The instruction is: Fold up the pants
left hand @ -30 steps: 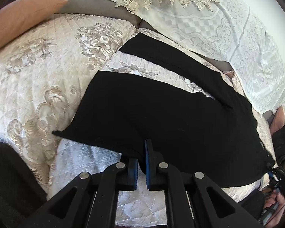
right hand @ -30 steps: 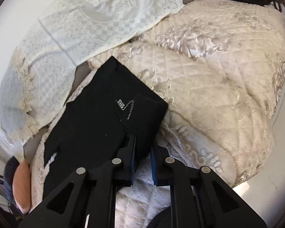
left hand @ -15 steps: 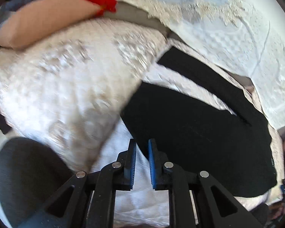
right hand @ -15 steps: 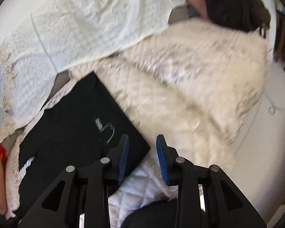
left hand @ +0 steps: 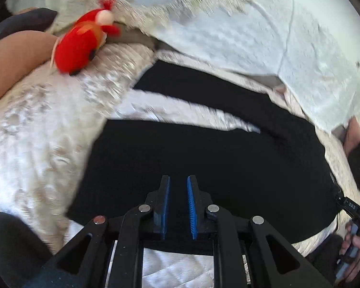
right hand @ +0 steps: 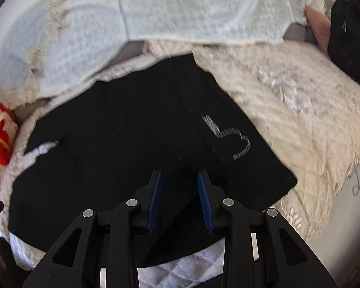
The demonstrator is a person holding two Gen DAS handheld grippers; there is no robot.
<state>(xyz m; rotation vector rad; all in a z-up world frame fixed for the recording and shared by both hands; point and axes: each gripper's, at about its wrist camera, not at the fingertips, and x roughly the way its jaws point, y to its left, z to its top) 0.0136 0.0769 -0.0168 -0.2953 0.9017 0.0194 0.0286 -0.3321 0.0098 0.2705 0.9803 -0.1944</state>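
Pants [right hand: 132,132] logo [right hand: 228,136] only in right-wrist cam.

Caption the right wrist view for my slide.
Right gripper open above black pants spread flat on a quilted cream bedspread, red plush toy at the left edge.
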